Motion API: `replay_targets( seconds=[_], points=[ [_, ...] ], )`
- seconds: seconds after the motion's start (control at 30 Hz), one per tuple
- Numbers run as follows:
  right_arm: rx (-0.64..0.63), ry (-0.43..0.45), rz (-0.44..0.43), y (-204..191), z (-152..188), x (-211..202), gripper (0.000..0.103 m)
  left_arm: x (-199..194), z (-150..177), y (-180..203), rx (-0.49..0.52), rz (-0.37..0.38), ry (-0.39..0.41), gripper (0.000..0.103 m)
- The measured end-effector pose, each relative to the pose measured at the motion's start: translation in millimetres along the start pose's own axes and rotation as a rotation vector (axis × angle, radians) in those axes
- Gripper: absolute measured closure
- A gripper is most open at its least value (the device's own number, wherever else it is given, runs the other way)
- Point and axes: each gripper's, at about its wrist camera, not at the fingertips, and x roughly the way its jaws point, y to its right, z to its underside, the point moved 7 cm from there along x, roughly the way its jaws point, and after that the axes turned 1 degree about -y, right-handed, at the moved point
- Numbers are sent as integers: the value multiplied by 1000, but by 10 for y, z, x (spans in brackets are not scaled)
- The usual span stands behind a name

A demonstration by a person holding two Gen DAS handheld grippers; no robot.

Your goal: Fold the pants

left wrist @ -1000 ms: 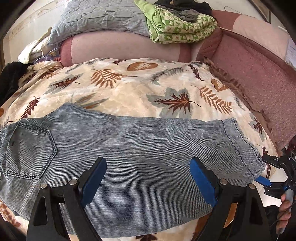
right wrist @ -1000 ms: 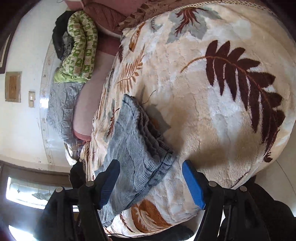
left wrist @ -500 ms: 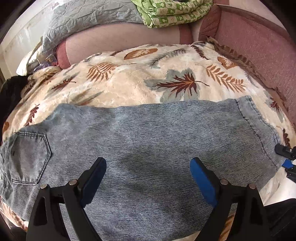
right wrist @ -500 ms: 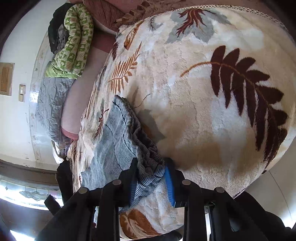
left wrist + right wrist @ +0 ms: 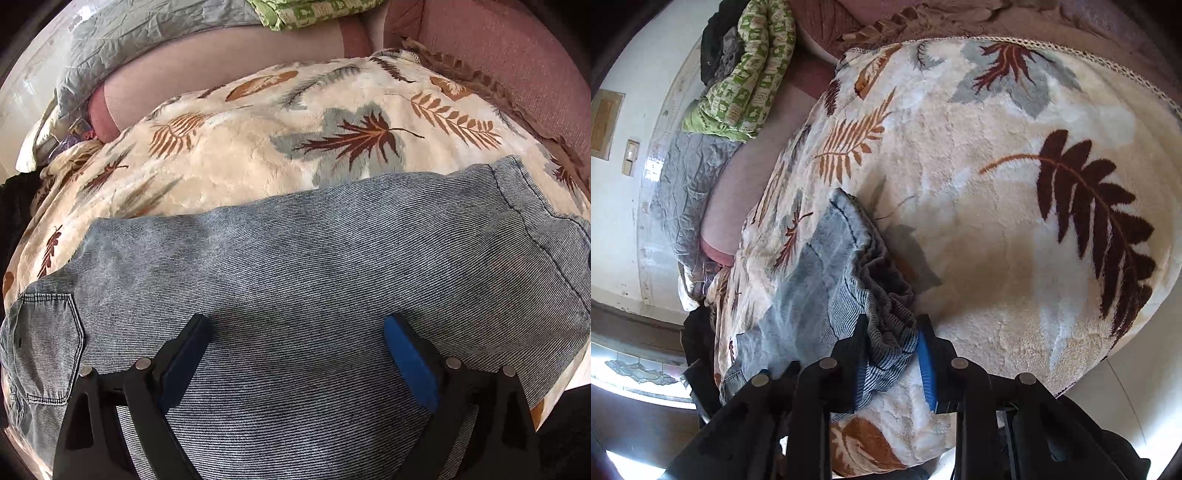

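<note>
Your right gripper (image 5: 892,354) has just been closing and now pinches the bunched hem of the pants (image 5: 314,280); a shallow bite could slip as you lift. Your left gripper (image 5: 295,350) hangs wide over the mid-leg. The pants lie flat across the blanket (image 5: 258,158), which may drag along.
</note>
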Motion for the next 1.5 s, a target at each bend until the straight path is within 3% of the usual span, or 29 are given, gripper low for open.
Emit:
replay_targets(
  seconds=[0.1,0.2,0.37,0.47,0.53,0.67,0.7,0.73,0.83,1.0,1.03,1.1,1.13,1.2,1.23,1.27,1.3,1.5],
  points=[
    [-100,40,-3,-399,-40,-134,82,-57,-23,-95,-53,84,-5,11],
    [-243,77,-26,-1035,29,-230,83,-279,14,-454,-196,168,46,13],
    [-532,61,-92,-2272,642,-31,83,-741,245,-1422,-392,141,161,13],
    [-687,-13,-106,-2770,1285,396,83,-952,494,-2006,-468,80,203,13],
    [-739,-105,-111,-2893,1728,792,83,-1067,680,-2317,-521,48,221,13],
    [-746,-325,-92,-2697,2395,1597,79,-1138,941,-2628,-564,7,210,13],
    [-731,-332,-105,-2643,2451,1646,79,-1134,964,-2632,-560,11,205,13],
    [-721,-306,-132,-2636,2430,1590,79,-1140,966,-2616,-552,15,203,13],
    [-622,-376,-241,-2591,2318,1400,55,-1183,853,-2472,-535,48,222,13],
    [-455,-254,-367,-2314,1731,818,48,-1191,545,-1977,-438,112,247,13],
    [-400,-234,-372,-2183,1578,780,42,-1149,514,-1880,-422,118,238,13],
    [-267,-267,-396,-1853,1426,853,41,-975,511,-1681,-390,138,193,13],
    [-206,-334,-393,-1673,1437,994,41,-809,547,-1579,-358,127,142,13],
    [-93,-484,-389,-1388,1525,1279,44,-366,745,-1443,-304,56,-41,13],
    [-69,-473,-416,-1346,1464,1251,50,-303,795,-1416,-275,23,-28,12],
    [-78,-479,-419,-1372,1426,1208,49,-365,797,-1390,-242,-11,19,12],
    [-111,-466,-420,-1433,1352,1142,49,-417,802,-1372,-235,-24,16,12],
    [-178,-388,-502,-1941,785,1030,43,-967,467,-1316,-273,69,191,13]
  ],
)
